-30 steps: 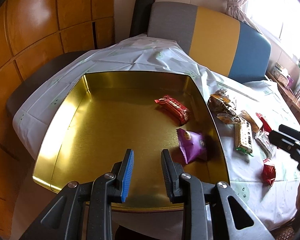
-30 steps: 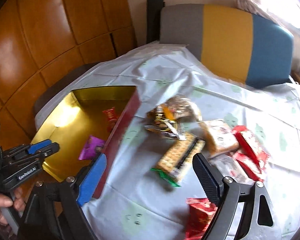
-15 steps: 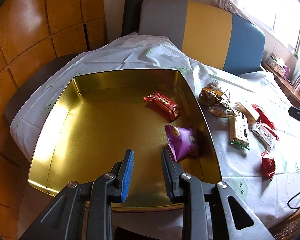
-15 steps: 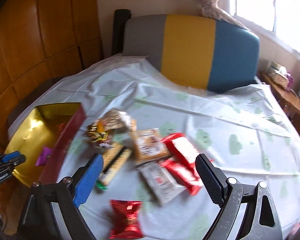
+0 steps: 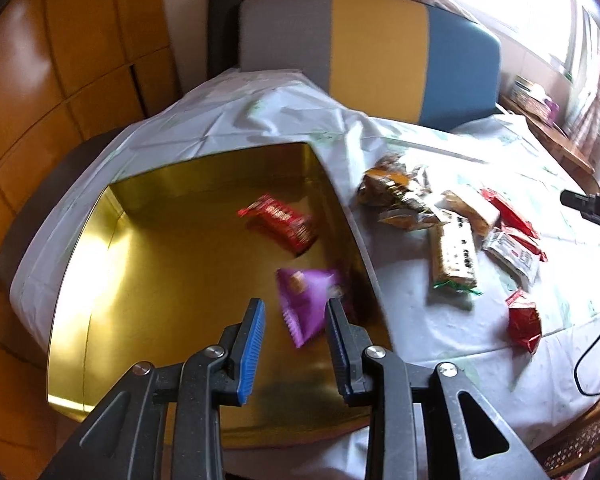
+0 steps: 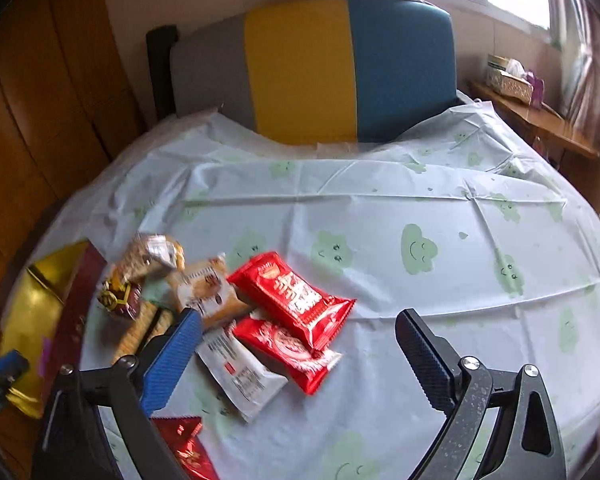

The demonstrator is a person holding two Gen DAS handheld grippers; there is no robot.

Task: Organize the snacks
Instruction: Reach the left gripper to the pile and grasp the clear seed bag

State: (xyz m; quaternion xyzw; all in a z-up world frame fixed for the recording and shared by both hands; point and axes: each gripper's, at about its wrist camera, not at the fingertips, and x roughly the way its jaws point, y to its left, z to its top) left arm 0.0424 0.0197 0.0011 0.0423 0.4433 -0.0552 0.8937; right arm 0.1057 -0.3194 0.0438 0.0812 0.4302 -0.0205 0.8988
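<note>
A gold tin (image 5: 100, 280) sits at the table's left edge and holds a red packet (image 5: 278, 222) and a purple packet (image 5: 306, 300). My left gripper (image 5: 294, 338) hovers open and empty above the tin's near side, by the purple packet. Loose snacks lie on the cloth right of the tin: a cracker pack (image 5: 454, 254), a small red packet (image 5: 522, 320), a large red packet (image 6: 290, 294), a second red packet (image 6: 284, 346) and a white packet (image 6: 240, 372). My right gripper (image 6: 300, 360) is wide open and empty, above the red and white packets.
The table carries a pale cloth with green cloud prints (image 6: 416, 248). A grey, yellow and blue chair back (image 6: 312, 68) stands behind it. Wooden panels (image 5: 60, 60) are at the left. A side shelf with boxes (image 6: 512, 80) is at the far right.
My left gripper has swung right, so the loose snacks show more. My right gripper has moved right from the tin to over the red and white packets. Both stayed open.
</note>
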